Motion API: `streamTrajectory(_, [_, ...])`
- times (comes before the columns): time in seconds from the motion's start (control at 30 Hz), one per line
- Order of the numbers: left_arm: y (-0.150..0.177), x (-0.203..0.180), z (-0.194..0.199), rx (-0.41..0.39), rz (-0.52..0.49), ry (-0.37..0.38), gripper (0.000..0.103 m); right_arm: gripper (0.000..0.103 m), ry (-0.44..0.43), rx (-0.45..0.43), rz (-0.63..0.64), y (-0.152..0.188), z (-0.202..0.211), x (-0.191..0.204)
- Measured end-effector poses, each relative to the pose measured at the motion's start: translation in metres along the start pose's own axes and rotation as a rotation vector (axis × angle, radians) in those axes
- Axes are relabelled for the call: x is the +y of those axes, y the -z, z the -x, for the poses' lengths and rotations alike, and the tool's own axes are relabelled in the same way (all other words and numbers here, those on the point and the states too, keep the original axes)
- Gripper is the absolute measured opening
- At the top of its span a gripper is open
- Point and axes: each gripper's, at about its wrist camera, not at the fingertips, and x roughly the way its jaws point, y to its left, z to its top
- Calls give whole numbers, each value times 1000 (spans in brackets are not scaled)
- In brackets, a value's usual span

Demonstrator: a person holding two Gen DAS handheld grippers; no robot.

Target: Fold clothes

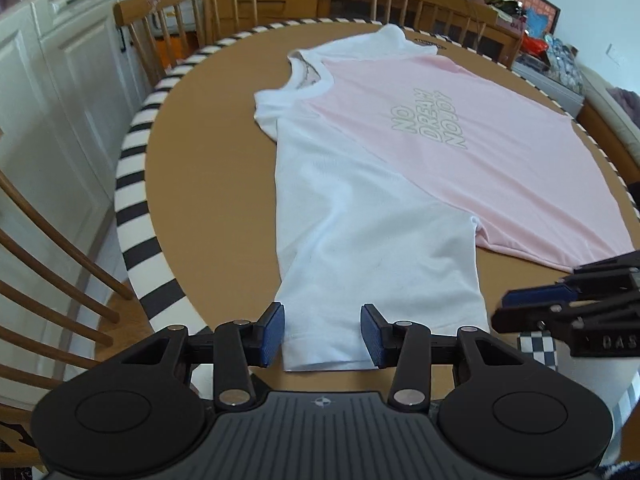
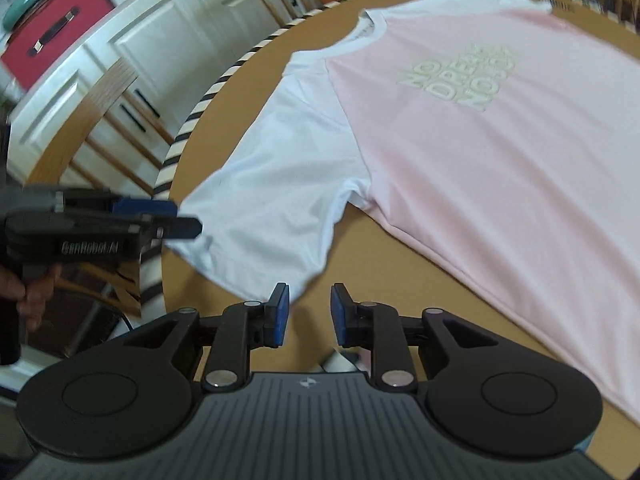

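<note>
A pink T-shirt [image 1: 472, 132] with white sleeves and pale lettering lies flat, front up, on a round brown table [image 1: 216, 168]. Its near white sleeve [image 1: 360, 240] stretches toward me. My left gripper [image 1: 324, 334] hovers over the sleeve's cuff with its blue pads apart; the cuff lies between them and neither pad presses on it. My right gripper [image 2: 308, 316] is open with a narrower gap, over bare table just off the sleeve [image 2: 272, 184]; nothing is between its pads. Each gripper shows in the other's view: the right gripper [image 1: 508, 308] at the right edge, the left gripper [image 2: 176, 218] at the left.
The table has a black-and-white striped rim [image 1: 132, 200]. Wooden chairs [image 1: 192, 12] stand around it, and white cabinets [image 1: 60, 80] run along the left. Cluttered shelves [image 1: 540, 32] sit behind. A hand [image 2: 32, 288] holds the left gripper's handle.
</note>
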Motion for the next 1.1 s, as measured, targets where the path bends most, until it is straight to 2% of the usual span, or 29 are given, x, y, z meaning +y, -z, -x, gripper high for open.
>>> streamTrajectory(0.07, [-2, 7, -6, 20, -9, 39, 45, 24, 0, 10, -7, -3, -6, 1])
streamTrajectory(0.17, [-1, 12, -13, 55, -25, 49, 45, 25, 20, 19, -31, -8, -12, 2])
streamTrajectory(0.3, [5, 23, -9, 62, -11, 91, 51, 26, 36, 26, -122, -3, -12, 5])
streamTrajectory(0.4, [7, 30, -7, 61, -6, 130, 53, 26, 80, 1, -154, 2, -12, 15])
streamTrajectory(0.43, [5, 30, -8, 62, -4, 143, 51, 25, 95, -9, -164, 3, -15, 19])
streamTrajectory(0.47, [3, 30, -9, 64, -11, 160, 47, 18, 110, -20, -173, 4, -18, 24])
streamTrajectory(0.5, [2, 29, -12, 76, -19, 193, 21, 12, 125, -30, -183, 5, -20, 28])
streamTrajectory(0.53, [0, 30, -17, 112, -8, 231, 6, 5, 142, -32, -176, 6, -23, 34])
streamTrajectory(0.57, [0, 31, -18, 118, 15, 254, 6, 4, 159, -35, -168, 7, -26, 40])
streamTrajectory(0.63, [1, 33, -18, 125, -1, 265, 5, 4, 200, -36, -162, 9, -25, 48])
streamTrajectory(0.73, [6, 38, -10, 115, -50, 272, 5, 4, 204, -60, -234, 17, -17, 54])
streamTrajectory(0.97, [12, 49, 12, 114, -112, 310, 5, 4, 210, -66, -279, 31, -15, 80])
streamTrajectory(1.1, [-3, 49, 25, 114, -117, 315, 6, 4, 191, -77, -304, 25, -2, 83])
